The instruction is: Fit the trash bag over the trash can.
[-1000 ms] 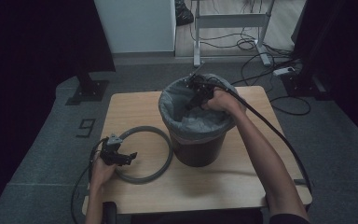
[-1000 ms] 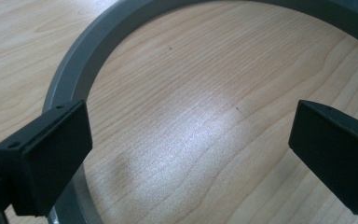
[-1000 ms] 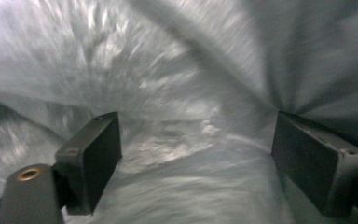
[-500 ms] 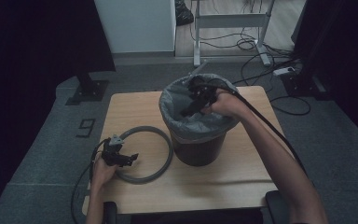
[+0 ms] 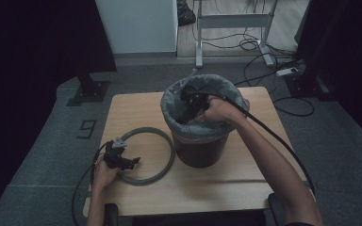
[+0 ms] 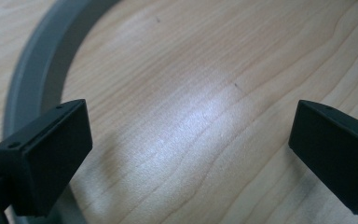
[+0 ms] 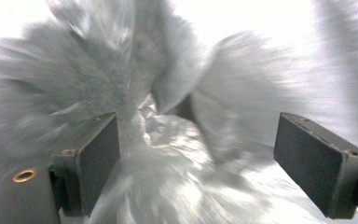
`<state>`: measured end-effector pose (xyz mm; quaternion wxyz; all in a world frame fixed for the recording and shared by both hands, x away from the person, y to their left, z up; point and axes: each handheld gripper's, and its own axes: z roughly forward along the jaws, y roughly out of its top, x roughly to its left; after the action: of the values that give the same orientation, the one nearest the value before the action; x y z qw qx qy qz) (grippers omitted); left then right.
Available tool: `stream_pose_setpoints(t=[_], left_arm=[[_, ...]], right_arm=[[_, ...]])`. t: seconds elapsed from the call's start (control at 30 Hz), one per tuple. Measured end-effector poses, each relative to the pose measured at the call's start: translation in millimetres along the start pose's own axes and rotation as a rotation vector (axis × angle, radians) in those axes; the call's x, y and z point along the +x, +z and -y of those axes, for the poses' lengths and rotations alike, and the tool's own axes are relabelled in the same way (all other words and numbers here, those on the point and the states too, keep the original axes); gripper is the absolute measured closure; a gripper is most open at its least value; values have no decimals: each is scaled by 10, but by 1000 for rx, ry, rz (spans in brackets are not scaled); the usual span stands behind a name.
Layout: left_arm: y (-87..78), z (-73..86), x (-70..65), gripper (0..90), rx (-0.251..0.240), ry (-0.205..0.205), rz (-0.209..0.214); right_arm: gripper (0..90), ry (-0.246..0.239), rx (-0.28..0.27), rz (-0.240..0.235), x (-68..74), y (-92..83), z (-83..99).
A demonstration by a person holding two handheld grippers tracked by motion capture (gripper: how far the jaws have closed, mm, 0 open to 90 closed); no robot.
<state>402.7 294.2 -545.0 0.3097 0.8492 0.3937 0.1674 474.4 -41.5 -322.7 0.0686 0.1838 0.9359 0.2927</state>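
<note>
Unlabelled bag-lined bin (image 5: 200,141), grey ring (image 5: 162,162)

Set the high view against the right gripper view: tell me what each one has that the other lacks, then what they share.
High view alone: the wooden table, the grey ring lying flat on it, the left hand-held gripper at the ring, the dark bucket and the floor cables.

Right gripper view alone: the right hand-held gripper seen close, its jaws wide apart with nothing pressed between them.

Shared: the grey bag lining the bucket, and that gripper inside its mouth.
</note>
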Motion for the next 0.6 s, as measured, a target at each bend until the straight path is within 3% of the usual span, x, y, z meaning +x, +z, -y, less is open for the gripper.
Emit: stream_pose_setpoints(t=[0.13, 0.27, 0.6], left_arm=[[35, 3, -20, 0, 14, 14, -3], [36, 17, -7, 0, 8, -7, -7], [41, 46, 18, 0, 2, -58, -6]], right_arm=[[140, 39, -65, 41, -143, -408, 40], [139, 70, -93, 99, -296, -726, 180], [136, 157, -132, 194, -522, -1158, 635]])
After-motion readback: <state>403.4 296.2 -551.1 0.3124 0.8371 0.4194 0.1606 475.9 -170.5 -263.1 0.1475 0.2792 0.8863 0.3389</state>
